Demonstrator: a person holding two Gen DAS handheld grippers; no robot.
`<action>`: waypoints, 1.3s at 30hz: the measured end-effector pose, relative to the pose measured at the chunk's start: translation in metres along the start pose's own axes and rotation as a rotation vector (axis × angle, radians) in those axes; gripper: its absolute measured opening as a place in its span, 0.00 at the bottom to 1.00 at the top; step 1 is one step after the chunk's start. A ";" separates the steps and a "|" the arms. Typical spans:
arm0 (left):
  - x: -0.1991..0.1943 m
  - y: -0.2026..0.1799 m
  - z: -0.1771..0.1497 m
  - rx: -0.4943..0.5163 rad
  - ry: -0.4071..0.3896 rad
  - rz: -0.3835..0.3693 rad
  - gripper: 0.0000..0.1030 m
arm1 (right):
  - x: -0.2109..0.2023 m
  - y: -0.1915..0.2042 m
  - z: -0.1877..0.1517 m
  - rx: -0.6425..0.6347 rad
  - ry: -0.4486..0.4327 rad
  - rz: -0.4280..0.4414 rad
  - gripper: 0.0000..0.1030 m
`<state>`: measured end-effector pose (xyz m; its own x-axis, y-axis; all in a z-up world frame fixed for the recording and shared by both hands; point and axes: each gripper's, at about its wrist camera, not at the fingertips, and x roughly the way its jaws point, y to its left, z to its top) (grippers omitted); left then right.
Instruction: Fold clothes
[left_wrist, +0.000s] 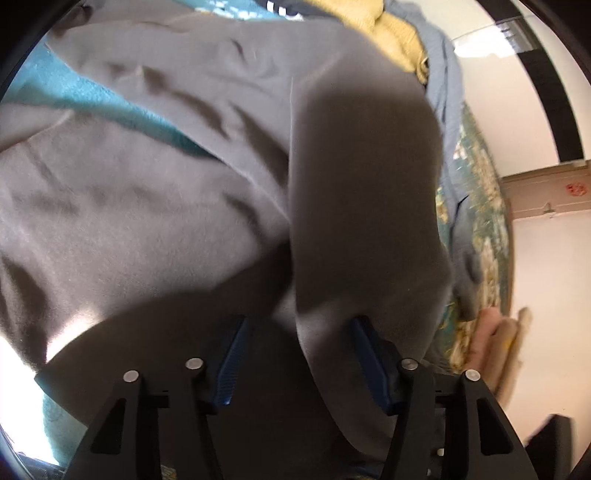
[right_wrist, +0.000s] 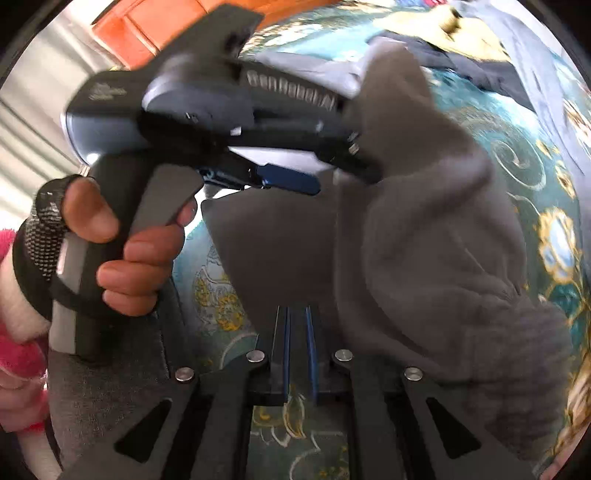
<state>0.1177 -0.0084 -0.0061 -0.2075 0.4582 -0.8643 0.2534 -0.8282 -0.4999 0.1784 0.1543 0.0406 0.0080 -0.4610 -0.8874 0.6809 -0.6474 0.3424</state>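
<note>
A grey fleece garment (left_wrist: 166, 206) fills most of the left wrist view, lying on a teal patterned cover. My left gripper (left_wrist: 299, 325) is open, its blue fingers (left_wrist: 232, 365) wide apart, with a fold of the grey cloth (left_wrist: 362, 206) hanging between and over them. In the right wrist view my right gripper (right_wrist: 297, 314) is shut on an edge of the same grey garment (right_wrist: 424, 258), which hangs up and to the right. The left gripper's body (right_wrist: 207, 110) and the hand holding it show above it, close to the cloth.
More clothes lie at the far end: a yellow piece (left_wrist: 384, 29), a blue-grey piece (left_wrist: 443, 81) and a dark one (right_wrist: 480, 74). The teal, gold-patterned cover (right_wrist: 535, 177) lies underneath. A white wall and cardboard box (left_wrist: 546, 192) stand to the right.
</note>
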 end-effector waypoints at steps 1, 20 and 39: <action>0.001 -0.001 0.000 0.005 0.003 0.004 0.58 | -0.010 -0.003 -0.001 0.006 -0.016 0.001 0.08; 0.005 0.002 0.015 -0.044 0.011 -0.043 0.57 | 0.000 -0.192 -0.024 0.877 -0.094 0.321 0.60; -0.047 0.039 0.023 -0.225 -0.191 -0.249 0.59 | -0.145 -0.218 0.012 0.744 -0.519 -0.043 0.23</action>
<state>0.1156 -0.0693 0.0165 -0.4563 0.5503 -0.6993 0.3696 -0.5976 -0.7115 0.0201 0.3551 0.0982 -0.4599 -0.5261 -0.7153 0.0224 -0.8122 0.5830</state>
